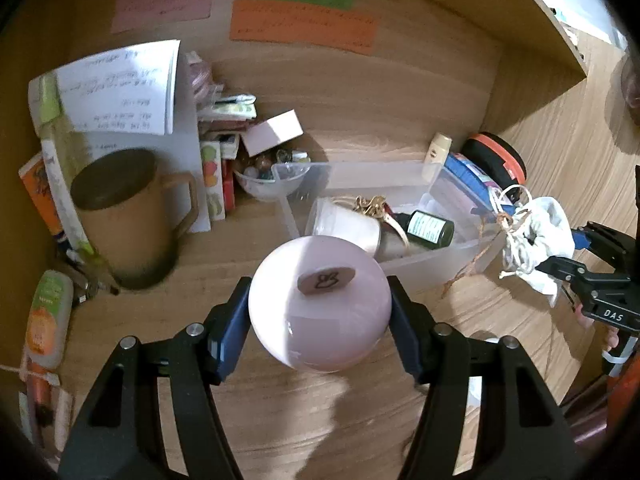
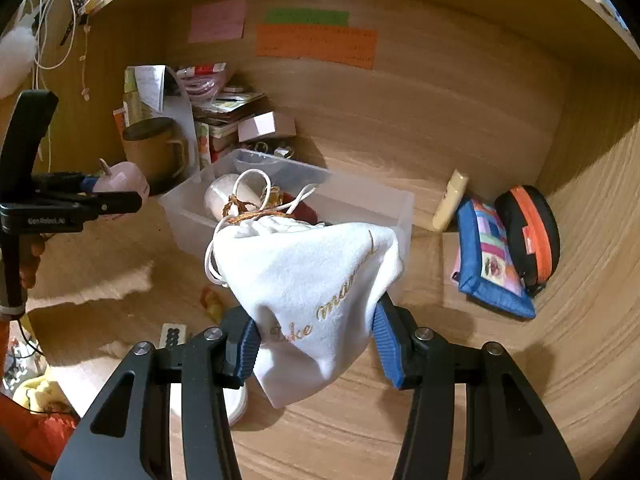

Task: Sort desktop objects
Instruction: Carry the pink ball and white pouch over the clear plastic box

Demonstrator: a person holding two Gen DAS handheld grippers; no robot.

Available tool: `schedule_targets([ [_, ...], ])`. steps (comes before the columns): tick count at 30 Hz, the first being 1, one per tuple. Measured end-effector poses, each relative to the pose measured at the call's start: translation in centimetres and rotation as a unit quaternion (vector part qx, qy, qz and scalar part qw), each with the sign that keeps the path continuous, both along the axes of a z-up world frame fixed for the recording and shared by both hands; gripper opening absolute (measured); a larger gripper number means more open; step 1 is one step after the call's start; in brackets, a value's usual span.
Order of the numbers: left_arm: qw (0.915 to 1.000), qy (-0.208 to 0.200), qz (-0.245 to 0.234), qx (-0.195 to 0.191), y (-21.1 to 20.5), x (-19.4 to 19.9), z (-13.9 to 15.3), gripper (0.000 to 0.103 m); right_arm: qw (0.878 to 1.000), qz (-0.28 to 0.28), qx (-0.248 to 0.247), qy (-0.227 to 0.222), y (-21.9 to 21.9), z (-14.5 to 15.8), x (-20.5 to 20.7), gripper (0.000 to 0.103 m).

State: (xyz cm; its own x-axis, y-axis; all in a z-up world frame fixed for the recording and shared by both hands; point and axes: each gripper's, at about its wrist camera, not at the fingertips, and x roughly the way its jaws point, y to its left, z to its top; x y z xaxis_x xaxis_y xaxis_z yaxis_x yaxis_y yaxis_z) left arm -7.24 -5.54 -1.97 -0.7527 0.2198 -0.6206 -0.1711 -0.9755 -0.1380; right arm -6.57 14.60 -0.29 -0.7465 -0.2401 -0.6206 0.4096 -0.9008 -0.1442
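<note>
Pink ball (image 1: 320,308) clamped in my left gripper (image 1: 320,312); white pouch (image 2: 316,284) pinched in my right gripper (image 2: 316,340). Clear bin (image 1: 400,172) ahead, mug (image 1: 128,216) left. Pouch hid bin's near wall.

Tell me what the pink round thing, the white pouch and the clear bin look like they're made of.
Pink round thing: glossy, smooth, with a sharp highlight; probably glazed ceramic or hard plastic.
White pouch: soft matte cloth, creased, gold embroidered lettering, cord drawstring.
Clear bin: translucent plastic, contents visible through the walls.
</note>
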Motion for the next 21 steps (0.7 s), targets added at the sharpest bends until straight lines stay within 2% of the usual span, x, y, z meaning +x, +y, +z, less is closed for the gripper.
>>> schedule_targets([
  [16, 0.9997, -0.001, -0.024, 0.007, 1.8, -4.1, 0.7, 0.063, 0.999, 0.011, 0.033, -0.003, -0.1, -0.8, -5.0, 0.046],
  [21, 0.9994, 0.002, -0.034, -0.002, 2.7, -5.6, 0.5, 0.063, 0.999, 0.019, 0.047, -0.002, -0.4, -0.9, -6.5, 0.046],
])
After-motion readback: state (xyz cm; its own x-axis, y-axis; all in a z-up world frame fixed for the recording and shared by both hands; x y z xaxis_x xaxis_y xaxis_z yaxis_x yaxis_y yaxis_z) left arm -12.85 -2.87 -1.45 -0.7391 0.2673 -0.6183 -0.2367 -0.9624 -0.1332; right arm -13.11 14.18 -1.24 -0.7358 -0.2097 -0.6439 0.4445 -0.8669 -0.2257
